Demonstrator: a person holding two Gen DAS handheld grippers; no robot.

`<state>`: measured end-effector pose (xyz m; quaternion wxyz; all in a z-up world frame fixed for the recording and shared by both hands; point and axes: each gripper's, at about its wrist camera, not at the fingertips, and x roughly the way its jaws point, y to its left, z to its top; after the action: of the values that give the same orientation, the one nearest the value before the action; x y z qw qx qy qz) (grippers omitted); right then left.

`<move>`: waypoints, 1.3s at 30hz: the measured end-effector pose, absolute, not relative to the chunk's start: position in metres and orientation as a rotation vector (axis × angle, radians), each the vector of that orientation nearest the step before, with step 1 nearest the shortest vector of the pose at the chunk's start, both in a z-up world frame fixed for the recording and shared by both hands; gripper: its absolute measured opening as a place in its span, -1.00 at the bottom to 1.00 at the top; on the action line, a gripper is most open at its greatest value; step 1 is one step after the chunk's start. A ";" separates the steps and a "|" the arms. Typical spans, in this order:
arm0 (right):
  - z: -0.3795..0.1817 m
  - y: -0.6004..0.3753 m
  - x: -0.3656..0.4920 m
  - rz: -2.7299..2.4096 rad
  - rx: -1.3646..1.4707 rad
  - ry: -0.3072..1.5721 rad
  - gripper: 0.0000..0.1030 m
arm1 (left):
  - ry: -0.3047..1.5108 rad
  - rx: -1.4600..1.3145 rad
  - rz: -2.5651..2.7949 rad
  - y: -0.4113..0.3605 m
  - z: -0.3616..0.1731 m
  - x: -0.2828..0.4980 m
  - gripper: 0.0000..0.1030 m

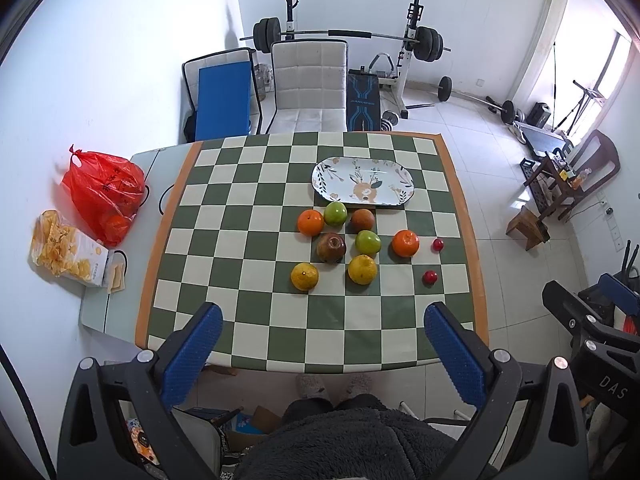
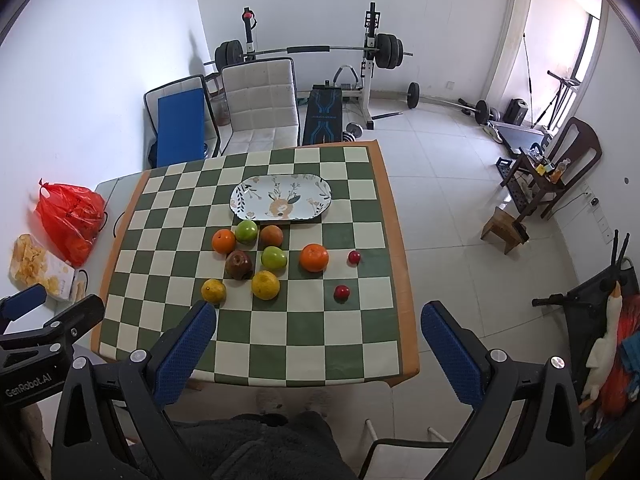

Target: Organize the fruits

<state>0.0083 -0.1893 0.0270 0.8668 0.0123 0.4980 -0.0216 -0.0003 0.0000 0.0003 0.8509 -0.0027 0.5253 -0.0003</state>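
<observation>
Resting: round glossy fruits (image 1: 362, 240) beside oval patterned plate (image 1: 362, 181), checkered cloth (image 1: 248, 216).

red plastic bag (image 1: 105, 196) left of the checkered cloth, on grey tabletop | clear packet of yellow crisps (image 1: 66, 251) just beside it | white padded chair (image 1: 310, 84) behind table | barbell rack (image 1: 348, 36) against wall

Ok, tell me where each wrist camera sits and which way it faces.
Left wrist: above the table's near edge, looking down past the open left gripper at the fruits and empty plate; the person's lap and slippers show below.
Right wrist: further right, same downward heading, open right gripper; the left gripper's body shows at left.
Both share the checkered table, plate, red bag and weight bench.
</observation>
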 end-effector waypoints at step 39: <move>-0.418 -0.098 0.230 0.117 0.324 1.630 0.27 | 1.690 -0.276 0.063 0.079 -0.337 0.192 0.74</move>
<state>0.2299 -0.0979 -0.4183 0.6728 0.1440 0.7238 0.0521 0.1920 0.0790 -0.3368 0.6549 -0.1217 0.7454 0.0276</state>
